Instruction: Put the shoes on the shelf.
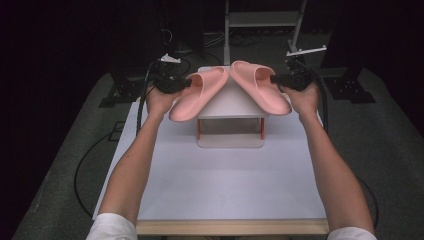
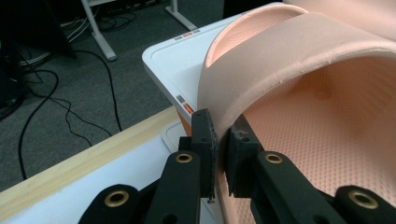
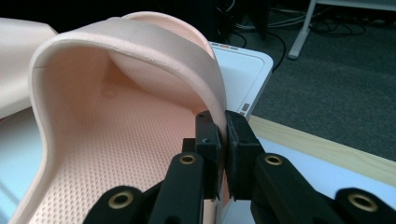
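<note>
Slippers, two pink ones, sit up on a small white stand (image 1: pixel 230 102) in the middle of the worktop (image 1: pixel 220 185). Start at the left. The left claw (image 1: pixel 189 83) is clamped on the strap edge of the left slipper (image 1: pixel 197 95). In the left gripper view, the two black pads (image 2: pixel 204 140) squeeze that strap from both sides, with the slipper (image 2: pixel 322 121) spreading out ahead and to the right of the claw (image 2: pixel 219 142). This slipper lies slanted. Its toe end points in toward the middle of the stand, and its heel end hangs out over the front left edge, toward the person.

Next comes the stand, with both toe ends almost touching at the top, like a little roof.

Then the right slipper (image 1: pixel 260 85) slants the other way, heel down toward the front right. The right claw (image 1: pixel 274 78) is clamped on its strap edge too. In the right gripper view, the pads (image 3: pixel 239 140) pinch the strap, and the slipper (image 3: pixel 112 140) spreads out to the left of the claw (image 3: pixel 223 140).

Each hand is next to its own slipper, so neither has to cross over. I think the next move is about the slant: each slipper probably has to be lifted or turned along its long way, one hand each.
</note>
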